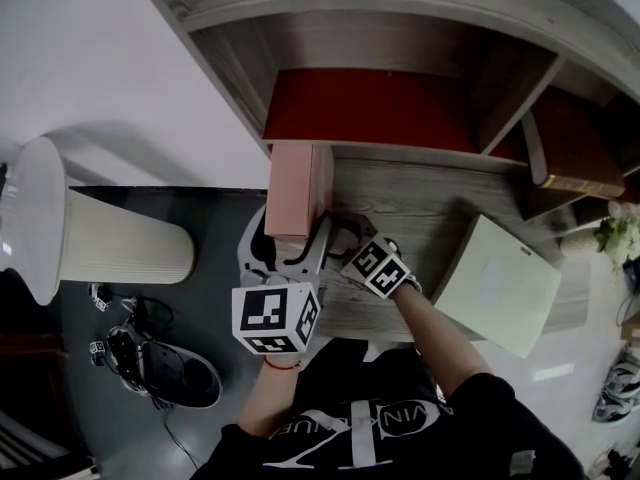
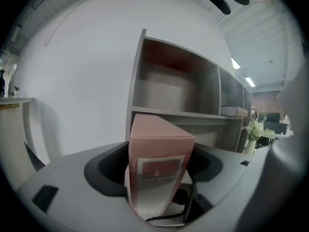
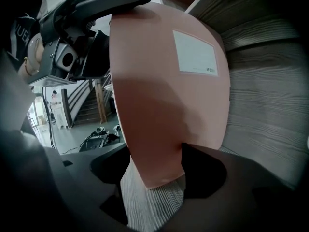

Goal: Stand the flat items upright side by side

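Note:
A pink box point(image 1: 294, 192) stands upright at the left end of the wooden desk point(image 1: 420, 213), just in front of the shelf unit. My left gripper point(image 1: 283, 258) reaches it from the near side, and the narrow end of the pink box point(image 2: 157, 170) sits between its jaws. They look slightly apart from it, so it is open. My right gripper point(image 1: 340, 240) comes from the right and is shut on the pink box point(image 3: 169, 100) at its lower corner. A pale green flat item point(image 1: 502, 284) lies flat on the desk to the right.
The shelf unit point(image 1: 400, 28) has a red-backed compartment point(image 1: 380, 108) behind the box. A brown book point(image 1: 568, 148) lies in the right compartment. A white pedestal point(image 1: 90, 233) stands left of the desk, with shoes and cables point(image 1: 150, 353) on the floor. Flowers point(image 1: 618, 233) sit far right.

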